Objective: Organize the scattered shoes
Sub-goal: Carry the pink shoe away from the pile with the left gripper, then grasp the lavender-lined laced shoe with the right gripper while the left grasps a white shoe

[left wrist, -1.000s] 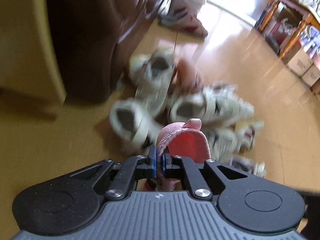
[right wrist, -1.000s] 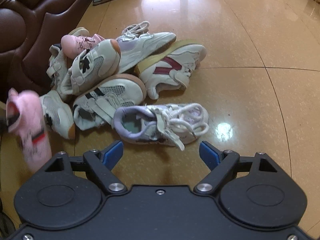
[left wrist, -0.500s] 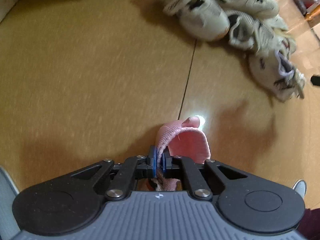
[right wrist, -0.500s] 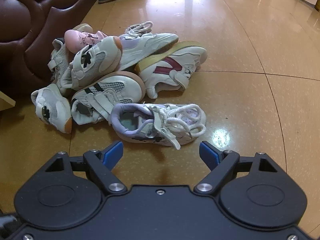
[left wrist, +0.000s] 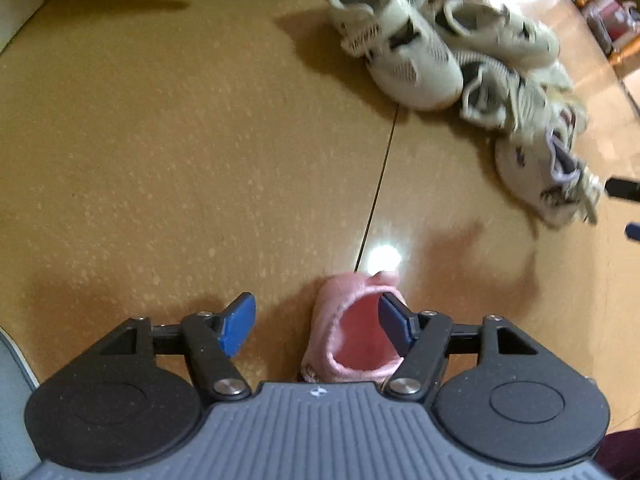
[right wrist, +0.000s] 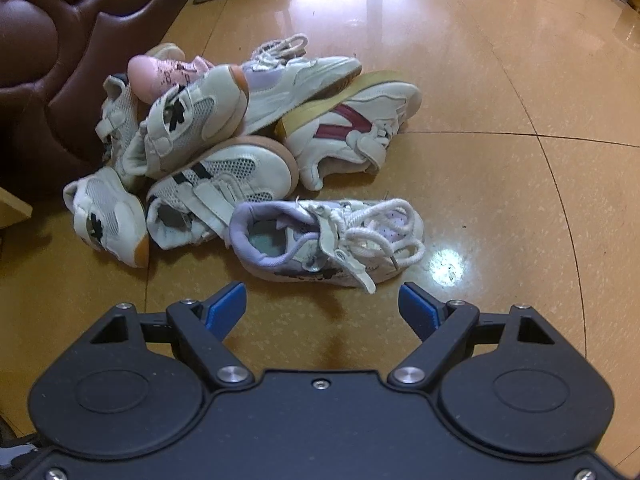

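Now, line by line:

Left gripper (left wrist: 318,326): its jaws have just been opening and stand spread; the pink shoe (left wrist: 354,338) is between them, its collar against the right-hand blue pad (left wrist: 394,324), the other pad well clear. No pinch that I can see.

Pink shoe: on bare floor (left wrist: 160,140), heel opening toward the camera, well apart from the pile (left wrist: 448,52). Whether its sole sits flat I cannot tell; the gripper body hides the lower part.

Right gripper (right wrist: 322,308): spread wide, nothing between the pads, hanging just short of the laced shoe (right wrist: 332,240).

Pile, right view: several pale strap shoes stacked on each other beside the sofa (right wrist: 60,60), a red-striped shoe (right wrist: 352,136) on its side, a second pink shoe (right wrist: 160,76) on top at the back.

Risk, snag: the soft collar seems to rest on that right-hand pad. Lifting away at a slant would probably drag or tip the pink shoe.

Risk, laces: loose loops lie across the laced shoe. Pads closing on them alone would likely raise the shoe dangling and turning.

Risk, slide: the glossy floor looks slick. A one-sided push from a pad could skate the laced shoe away.

Risk, collapse: the stacked shoes lean on one another, so pulling a lower one may topple the rest.

Risk, pairing: the pink mate lies far back, against the sofa, an awkward reach over the heap.
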`<move>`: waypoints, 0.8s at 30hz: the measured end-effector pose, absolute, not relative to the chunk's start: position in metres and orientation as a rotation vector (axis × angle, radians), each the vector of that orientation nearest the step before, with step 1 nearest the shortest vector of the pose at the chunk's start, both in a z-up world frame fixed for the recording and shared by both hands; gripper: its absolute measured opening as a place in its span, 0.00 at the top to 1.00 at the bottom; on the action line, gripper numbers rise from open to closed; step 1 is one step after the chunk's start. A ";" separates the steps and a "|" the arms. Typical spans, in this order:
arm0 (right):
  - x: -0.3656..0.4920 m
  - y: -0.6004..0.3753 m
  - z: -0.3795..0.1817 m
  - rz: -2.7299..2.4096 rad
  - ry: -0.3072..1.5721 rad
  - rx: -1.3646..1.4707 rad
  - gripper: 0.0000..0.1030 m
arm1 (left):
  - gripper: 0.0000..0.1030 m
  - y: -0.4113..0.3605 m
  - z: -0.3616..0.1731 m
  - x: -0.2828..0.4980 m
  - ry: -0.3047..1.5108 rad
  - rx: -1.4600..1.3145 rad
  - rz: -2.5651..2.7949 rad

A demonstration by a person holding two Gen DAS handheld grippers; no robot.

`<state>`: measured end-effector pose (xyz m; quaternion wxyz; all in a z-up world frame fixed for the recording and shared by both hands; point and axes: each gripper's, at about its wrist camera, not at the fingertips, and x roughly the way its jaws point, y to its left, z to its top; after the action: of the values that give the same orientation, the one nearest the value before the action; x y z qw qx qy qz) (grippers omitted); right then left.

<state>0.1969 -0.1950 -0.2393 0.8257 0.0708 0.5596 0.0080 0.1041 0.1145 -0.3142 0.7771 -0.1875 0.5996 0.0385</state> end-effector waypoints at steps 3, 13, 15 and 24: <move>0.195 -0.197 -0.238 0.015 1.192 0.173 0.16 | 0.35 0.119 -0.298 0.114 1.220 -0.431 0.113; 0.204 -0.219 -0.246 -0.086 1.188 0.302 0.17 | 0.35 0.130 -0.277 0.173 1.025 -0.521 0.197; 0.207 -0.221 -0.248 -0.101 1.182 0.315 0.18 | 0.35 0.131 -0.279 0.184 1.009 -0.546 0.210; 0.214 -0.217 -0.259 -0.093 1.176 0.317 0.36 | 0.35 0.139 -0.291 0.220 0.949 -0.601 0.263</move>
<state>0.2142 -0.2174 -0.2593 0.8193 0.1488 0.5520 -0.0437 0.2196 0.1385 -0.2911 0.8381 -0.2841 0.4488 0.1245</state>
